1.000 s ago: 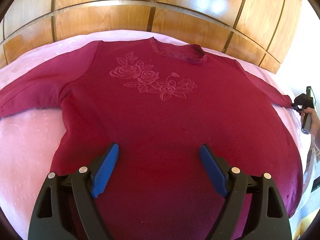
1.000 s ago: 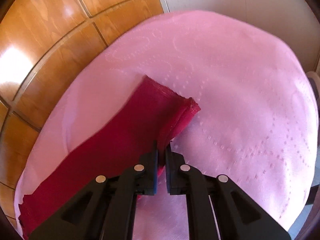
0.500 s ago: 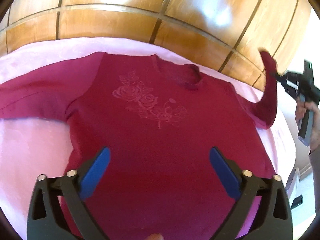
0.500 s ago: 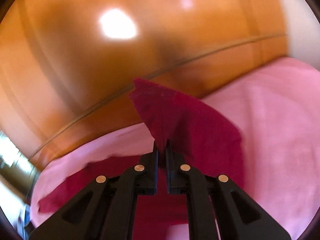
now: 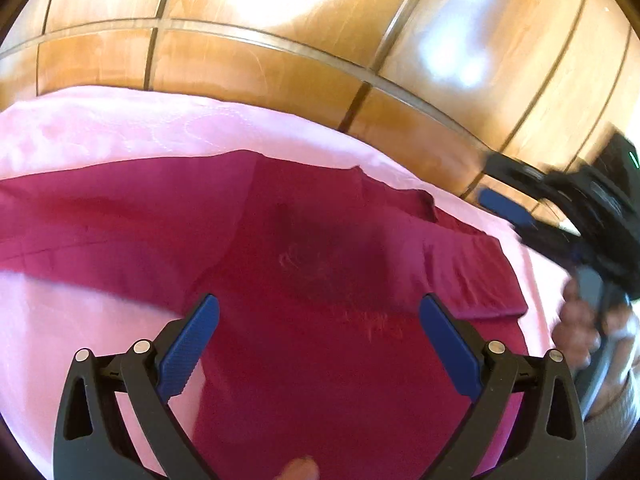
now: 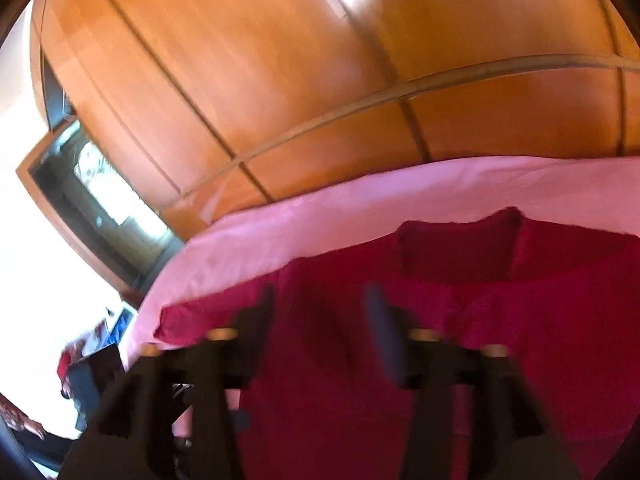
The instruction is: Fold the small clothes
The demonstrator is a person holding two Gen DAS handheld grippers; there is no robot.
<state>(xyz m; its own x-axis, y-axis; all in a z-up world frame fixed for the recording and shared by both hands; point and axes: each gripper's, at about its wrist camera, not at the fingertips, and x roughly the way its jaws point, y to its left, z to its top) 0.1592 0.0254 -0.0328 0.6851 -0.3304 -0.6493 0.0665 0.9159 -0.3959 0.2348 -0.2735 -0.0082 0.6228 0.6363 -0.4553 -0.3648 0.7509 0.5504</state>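
Observation:
A crimson sweater (image 5: 320, 264) lies flat on a pink bedspread (image 5: 120, 136), and its right sleeve (image 5: 472, 276) is folded in over the body. My left gripper (image 5: 320, 320) hovers over the lower front of the sweater, open wide with nothing between its blue pads (image 5: 188, 344). In the left wrist view my right gripper (image 5: 492, 184) is a blur at the right, held by a hand (image 5: 580, 320). In its own view the right gripper (image 6: 320, 316) is above the sweater (image 6: 460, 320). Its jaws are opening and hold no cloth.
A glossy wooden panelled wall (image 5: 280, 60) rises just behind the bed's far edge. In the right wrist view a dark framed pane (image 6: 100, 200) sits at the left, with clutter on the floor (image 6: 92, 360) beside the bed.
The right gripper lifted the sleeve end, swung it over the sweater's body and let go, so the sleeve now lies folded inward. The left gripper opened wider and drew back a little.

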